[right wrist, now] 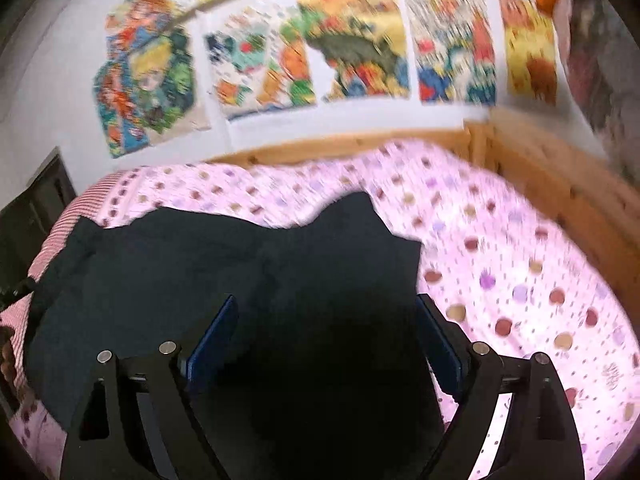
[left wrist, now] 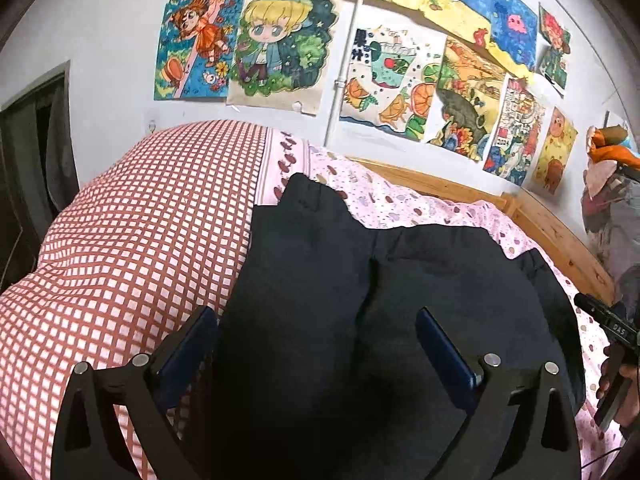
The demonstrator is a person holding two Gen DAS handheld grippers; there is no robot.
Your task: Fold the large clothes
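A dark navy garment [left wrist: 360,280] lies spread on the bed, partly folded, with a seam down its middle. My left gripper [left wrist: 316,320] is open, its blue pads wide apart above the garment's near left part. The right wrist view is blurred; the same garment [right wrist: 240,272] lies there on the pink dotted sheet [right wrist: 520,272]. My right gripper [right wrist: 326,312] is open over the garment's near right edge, holding nothing. The right gripper also shows at the right edge of the left wrist view [left wrist: 608,320].
A red-and-white checked duvet [left wrist: 140,240] is bunched at the left of the bed. A wooden bed frame [left wrist: 552,232] runs along the far and right sides. Coloured drawings [left wrist: 400,80] cover the wall. A pile of clothes [left wrist: 612,192] sits at the right.
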